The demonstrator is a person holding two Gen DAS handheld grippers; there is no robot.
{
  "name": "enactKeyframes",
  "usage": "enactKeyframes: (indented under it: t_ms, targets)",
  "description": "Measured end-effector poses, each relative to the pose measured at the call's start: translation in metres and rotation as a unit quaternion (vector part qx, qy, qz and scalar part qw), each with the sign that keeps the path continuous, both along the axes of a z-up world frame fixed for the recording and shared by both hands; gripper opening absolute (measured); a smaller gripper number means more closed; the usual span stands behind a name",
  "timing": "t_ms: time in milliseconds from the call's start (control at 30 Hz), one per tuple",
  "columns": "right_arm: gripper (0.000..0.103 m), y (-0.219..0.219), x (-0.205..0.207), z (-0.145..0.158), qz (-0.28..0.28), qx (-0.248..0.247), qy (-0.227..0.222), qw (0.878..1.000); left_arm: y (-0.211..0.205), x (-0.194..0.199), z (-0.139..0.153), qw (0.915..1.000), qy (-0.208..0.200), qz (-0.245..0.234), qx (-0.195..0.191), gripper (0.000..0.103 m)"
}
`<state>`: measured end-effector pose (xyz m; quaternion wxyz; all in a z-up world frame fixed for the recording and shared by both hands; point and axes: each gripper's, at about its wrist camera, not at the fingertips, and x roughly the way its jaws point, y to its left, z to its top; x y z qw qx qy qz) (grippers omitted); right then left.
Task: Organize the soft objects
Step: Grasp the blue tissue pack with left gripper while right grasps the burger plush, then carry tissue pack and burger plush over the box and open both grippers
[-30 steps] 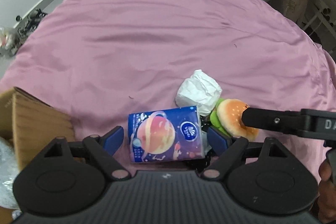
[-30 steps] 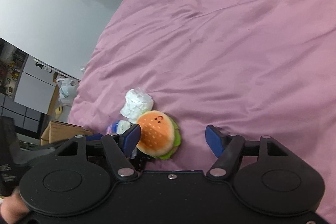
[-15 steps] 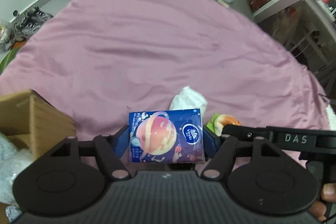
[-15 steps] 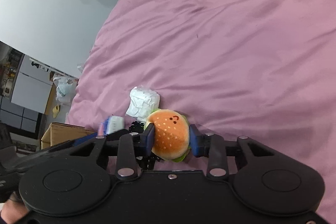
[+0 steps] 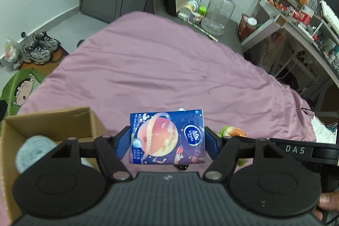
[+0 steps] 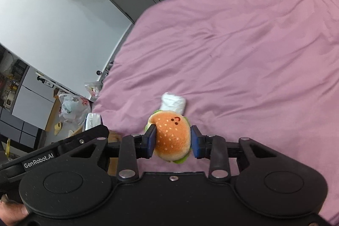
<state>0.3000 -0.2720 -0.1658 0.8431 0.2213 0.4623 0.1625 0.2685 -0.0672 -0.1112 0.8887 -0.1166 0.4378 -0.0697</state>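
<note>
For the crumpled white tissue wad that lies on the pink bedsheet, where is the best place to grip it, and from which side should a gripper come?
Probably grip the crumpled white tissue wad across its narrower middle, coming from above. It lies low and loose on the pink bedsheet, so a side approach would likely push it along. It looks soft, so the pads should close well in.

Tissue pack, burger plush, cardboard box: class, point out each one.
tissue pack (image 5: 167, 138), left wrist view, on its printed planet
burger plush (image 6: 172, 138), right wrist view, on its bun top
cardboard box (image 5: 50, 120), left wrist view, on its far wall
</note>
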Motion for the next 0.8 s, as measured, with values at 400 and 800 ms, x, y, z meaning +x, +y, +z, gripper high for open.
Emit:
enactKeyframes:
  t_ms: [400, 800]
  targets:
    - [0.033, 0.038, -0.043, 0.034, 0.024, -0.008, -0.042, 0.999, 0.042, -0.054, 0.022, 0.999, -0.028, 0.033, 0.0, 0.069]
    - [0.034, 0.084, -0.072, 0.055, 0.061, -0.031, -0.072, 0.995, 0.09, -0.093, 0.011, 0.9967, -0.026, 0.074, -0.024, 0.069]
